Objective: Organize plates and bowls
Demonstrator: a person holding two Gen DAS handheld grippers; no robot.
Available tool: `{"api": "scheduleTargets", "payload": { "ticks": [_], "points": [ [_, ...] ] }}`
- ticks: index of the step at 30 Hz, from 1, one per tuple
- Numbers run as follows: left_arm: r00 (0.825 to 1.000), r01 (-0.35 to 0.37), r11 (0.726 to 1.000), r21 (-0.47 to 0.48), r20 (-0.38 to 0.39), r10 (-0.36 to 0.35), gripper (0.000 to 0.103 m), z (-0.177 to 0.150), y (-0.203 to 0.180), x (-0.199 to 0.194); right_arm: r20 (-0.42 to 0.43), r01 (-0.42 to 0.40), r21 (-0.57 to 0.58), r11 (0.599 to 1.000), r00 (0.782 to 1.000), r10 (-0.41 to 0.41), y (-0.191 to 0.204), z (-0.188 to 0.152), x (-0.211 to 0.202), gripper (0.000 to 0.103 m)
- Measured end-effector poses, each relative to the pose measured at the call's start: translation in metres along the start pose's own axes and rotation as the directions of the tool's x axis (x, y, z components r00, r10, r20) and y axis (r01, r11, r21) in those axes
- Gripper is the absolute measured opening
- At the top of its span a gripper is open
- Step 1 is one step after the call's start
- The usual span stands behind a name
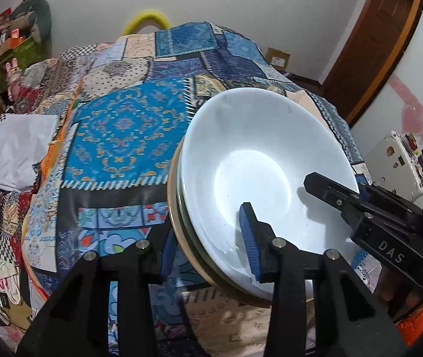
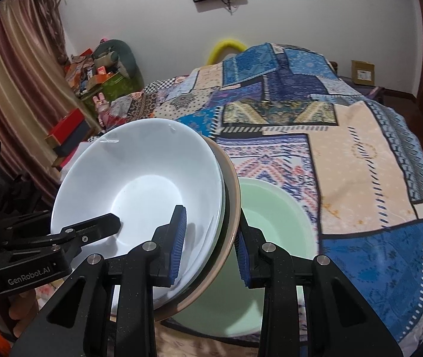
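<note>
Left gripper (image 1: 208, 244) clamped on the near-left rim of a stack of dishes, one blue pad (image 1: 250, 238) inside the top white bowl (image 1: 250, 154), the other finger beneath the stack. Right gripper (image 2: 211, 245) clamped likewise on the opposite rim, inner pad (image 2: 178, 244) inside the bowl, outer pad below the tan plate (image 2: 232, 196) at the bottom of the stack. Stack held tilted and clear of the patchwork cloth (image 1: 122, 125), shared between both grippers. Thin dark-edged plate seen between bowl and tan plate; exact count of pieces not determinable. Pale green basin (image 2: 274, 214) sat on the cloth just beyond and under the right side of the stack. Judged step: carrying the stack to its place. For a sound carry: both grips kept firm and level with each other, since loose nested dishes could slide on a tilt. Stack levelled before lowering. Travel kept slow and equal on both sides to avoid twisting the rim between the pads. Basin rim cleared before descent. Release only once the tan plate rested flat.
</note>
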State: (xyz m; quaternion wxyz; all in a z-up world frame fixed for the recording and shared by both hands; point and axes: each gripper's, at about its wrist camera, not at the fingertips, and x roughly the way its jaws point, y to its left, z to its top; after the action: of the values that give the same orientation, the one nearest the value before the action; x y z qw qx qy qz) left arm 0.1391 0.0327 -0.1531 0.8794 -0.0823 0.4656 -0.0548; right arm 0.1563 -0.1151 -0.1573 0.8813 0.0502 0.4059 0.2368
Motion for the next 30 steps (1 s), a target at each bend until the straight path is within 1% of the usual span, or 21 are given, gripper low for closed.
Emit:
{"api": "scheduleTargets", "payload": {
  "ticks": [4,11,24,30],
  "points": [
    [1.0,0.009,1.0,0.018,-0.018,-0.008,0.04,0.001,-0.014,0.01,-0.006,0.013,0.019,1.0,1.0,-0.013,-0.013,-0.004,-0.003,0.028],
    [0.999,0.009,0.999,0.035,-0.053,-0.007,0.04,-0.002,-0.028,0.028,-0.024,0.023,0.041,0.999,0.999,-0.022,-0.03,-0.012,-0.002,0.028],
    [0.992,-0.007,1.0,0.019,-0.128,0.01,0.04,-0.008,-0.022,0.063,-0.092,0.017,0.08,0.997,0.996,-0.01,-0.043,-0.027,0.022,0.028],
    [0.992,-0.002,1.0,0.029,-0.124,0.005,0.04,-0.009,-0.02,0.07,-0.088,0.011,0.089,0.996,0.996,-0.003,-0.046,-0.029,0.026,0.028]
  ]
}}
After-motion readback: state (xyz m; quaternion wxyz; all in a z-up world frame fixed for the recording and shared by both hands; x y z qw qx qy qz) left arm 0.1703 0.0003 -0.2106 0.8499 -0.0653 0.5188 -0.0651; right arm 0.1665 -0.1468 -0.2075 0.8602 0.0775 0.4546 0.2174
